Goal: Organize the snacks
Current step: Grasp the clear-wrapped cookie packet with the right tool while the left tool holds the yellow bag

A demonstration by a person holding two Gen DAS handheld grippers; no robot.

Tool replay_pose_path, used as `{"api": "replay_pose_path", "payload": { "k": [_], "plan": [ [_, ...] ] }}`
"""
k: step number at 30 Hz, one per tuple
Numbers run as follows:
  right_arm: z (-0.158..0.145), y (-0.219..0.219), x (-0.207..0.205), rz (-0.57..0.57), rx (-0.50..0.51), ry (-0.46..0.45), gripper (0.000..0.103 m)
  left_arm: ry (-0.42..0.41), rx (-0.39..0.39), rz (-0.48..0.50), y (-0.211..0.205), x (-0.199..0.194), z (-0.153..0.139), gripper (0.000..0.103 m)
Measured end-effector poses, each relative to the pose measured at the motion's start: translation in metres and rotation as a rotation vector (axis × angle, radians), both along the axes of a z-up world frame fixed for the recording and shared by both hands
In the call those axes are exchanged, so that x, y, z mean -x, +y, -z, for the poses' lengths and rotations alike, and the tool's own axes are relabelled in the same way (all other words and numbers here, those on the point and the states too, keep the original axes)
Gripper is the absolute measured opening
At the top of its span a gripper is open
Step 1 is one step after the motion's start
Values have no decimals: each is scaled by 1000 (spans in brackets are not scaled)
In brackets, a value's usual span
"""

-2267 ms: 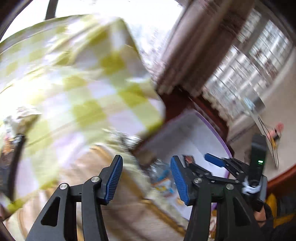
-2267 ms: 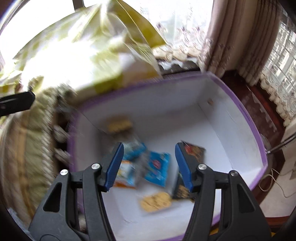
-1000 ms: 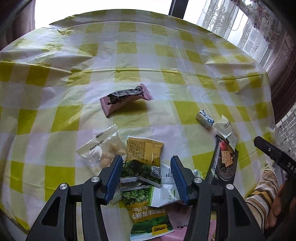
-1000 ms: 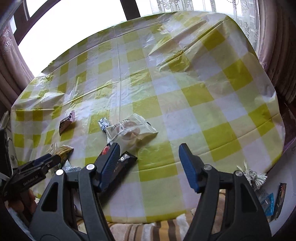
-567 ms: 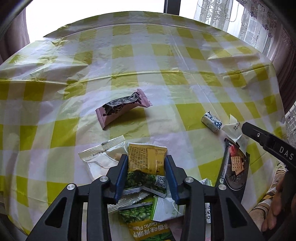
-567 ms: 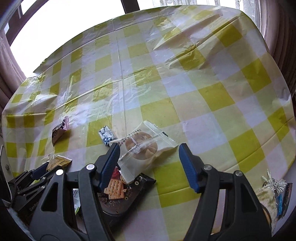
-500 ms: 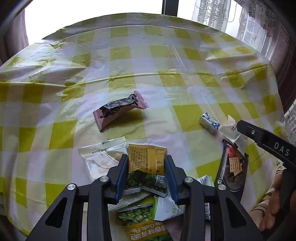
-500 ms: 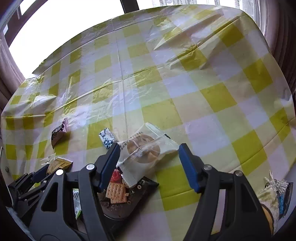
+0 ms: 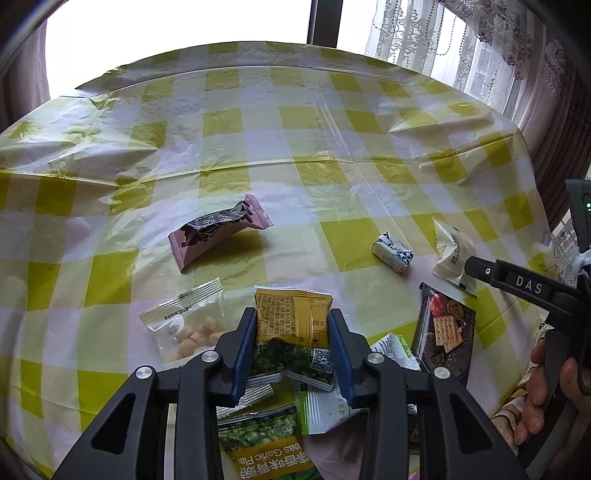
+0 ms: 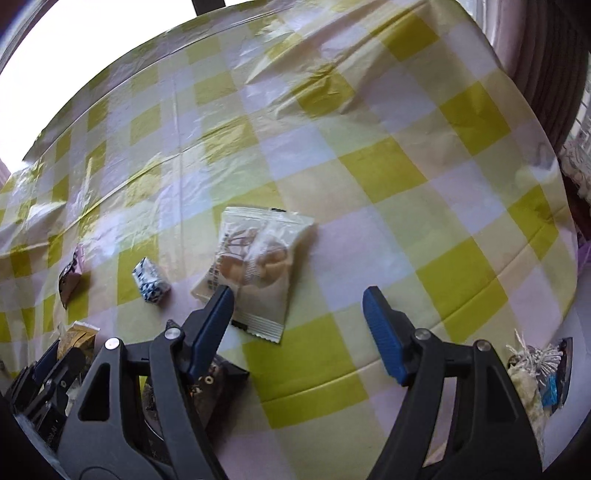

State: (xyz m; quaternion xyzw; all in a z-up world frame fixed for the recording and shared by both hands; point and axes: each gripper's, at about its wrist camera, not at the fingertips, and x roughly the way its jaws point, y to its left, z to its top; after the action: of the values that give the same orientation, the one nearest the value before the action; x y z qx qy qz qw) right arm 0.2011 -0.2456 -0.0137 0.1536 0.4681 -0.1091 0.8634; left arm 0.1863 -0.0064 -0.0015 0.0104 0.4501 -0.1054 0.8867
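Both jaws differ: left gripper point(image 9: 293, 349) pinches the yellow-green pea packet point(image 9: 295, 334); right gripper point(image 10: 297, 328), just widening, straddles nothing above the desk point(image 10: 369, 166).

The green pea packets point(image 9: 258, 439) are partly covered by the left gripper point(image 9: 293, 352) and cut off by the lower edge. The dark cracker packet point(image 10: 207, 384) is largely hidden behind the right gripper point(image 10: 297, 325). The items at the right edge point(image 10: 543, 373) are too small to be identified.

This looks like a room in a home. A round table point(image 9: 332, 122) wears a crinkly plastic cloth with yellow and white squares. Behind its far edge is a big bright window point(image 9: 177, 33) with lacy white curtains point(image 9: 454, 48) and heavier pinkish drapes point(image 9: 554, 122). Little snack packets point(image 9: 218, 230) lie near the table's near edge.
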Motion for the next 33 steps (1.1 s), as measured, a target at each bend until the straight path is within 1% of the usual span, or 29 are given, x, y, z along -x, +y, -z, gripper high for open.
{"api": "replay_pose_path", "payload": {
  "k": [3,5,7,10,13,15,16,17,19,20,21,22,24,33],
  "plan": [
    [-8,4,1,-21,21,-43,75,-15,14,0,0,1,-3,39],
    [-13,13,-4,-50,61,-68,75,-20,24,-1,-1,1,-4,39],
    [-12,21,-13,-68,82,-61,75,-22,28,-1,-2,1,-4,39],
    [-7,24,-23,-70,69,-49,75,-25,33,-4,-3,1,-3,39],
    [-2,26,-30,-73,81,-44,75,-33,37,-6,-3,1,-3,39],
    [6,28,-36,-83,78,-20,75,-40,35,-6,-4,2,-3,39],
    [6,29,-37,-84,91,-26,76,-45,33,-7,-4,3,-3,39],
    [6,30,-37,-85,97,-23,75,-50,32,-7,-4,3,-4,39],
    [6,30,-36,-94,106,-30,69,-59,36,-12,-3,5,-5,39],
    [6,31,-35,-98,108,-34,62,-62,37,-17,-2,6,-6,39],
    [6,31,-33,-102,106,-38,58,-64,37,-20,-2,7,-6,39],
    [6,31,-32,-107,99,-44,57,-66,36,-23,-2,7,-7,39],
    [5,30,-30,-116,79,-56,51,-75,30,-27,-3,8,-7,39],
    [3,22,-19,-125,-5,-85,47,-96,51,-43,-15,17,-18,38]
  ]
}}
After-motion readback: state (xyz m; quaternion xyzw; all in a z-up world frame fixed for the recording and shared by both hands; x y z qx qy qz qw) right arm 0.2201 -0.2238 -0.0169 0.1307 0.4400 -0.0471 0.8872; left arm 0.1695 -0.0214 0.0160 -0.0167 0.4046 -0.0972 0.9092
